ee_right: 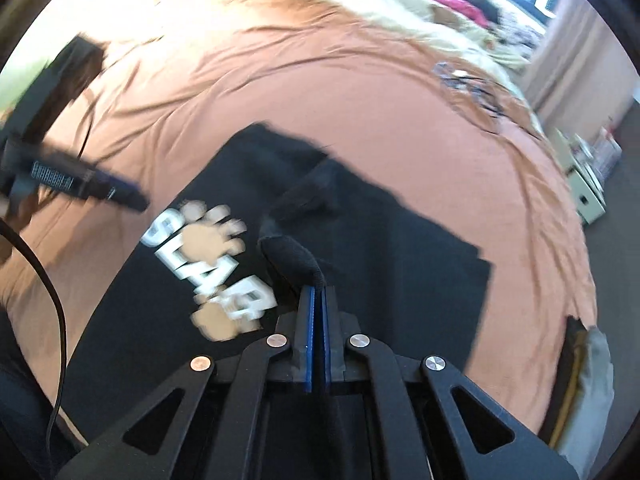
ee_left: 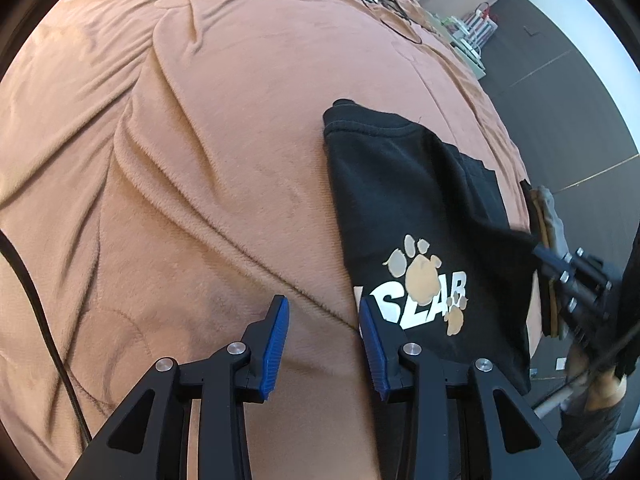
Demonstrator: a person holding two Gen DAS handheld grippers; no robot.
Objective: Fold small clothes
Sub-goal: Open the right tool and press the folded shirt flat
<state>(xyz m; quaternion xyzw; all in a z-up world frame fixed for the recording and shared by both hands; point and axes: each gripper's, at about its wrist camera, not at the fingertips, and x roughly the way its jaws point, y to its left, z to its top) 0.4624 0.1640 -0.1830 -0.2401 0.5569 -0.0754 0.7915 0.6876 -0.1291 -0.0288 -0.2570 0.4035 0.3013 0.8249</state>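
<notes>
Shirt (ee_left: 424, 216), black, lies on the bed (ee_left: 200, 160) right of my left gripper (ee_left: 324, 344), whose jaws stand apart, empty. My right gripper (ee_right: 318, 320) is clamped on a shirt fold. Cables (ee_left: 384, 0) lie far ahead; a cord (ee_left: 44, 308) trails left.

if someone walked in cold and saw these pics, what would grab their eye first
Likely the black t-shirt with white lettering and tan paw prints, lying on the rumpled orange-brown blanket toward its right edge. Next, the right gripper, jaws shut on a raised fold of that shirt. The left gripper hangs open and empty at the shirt's near left edge.
</notes>
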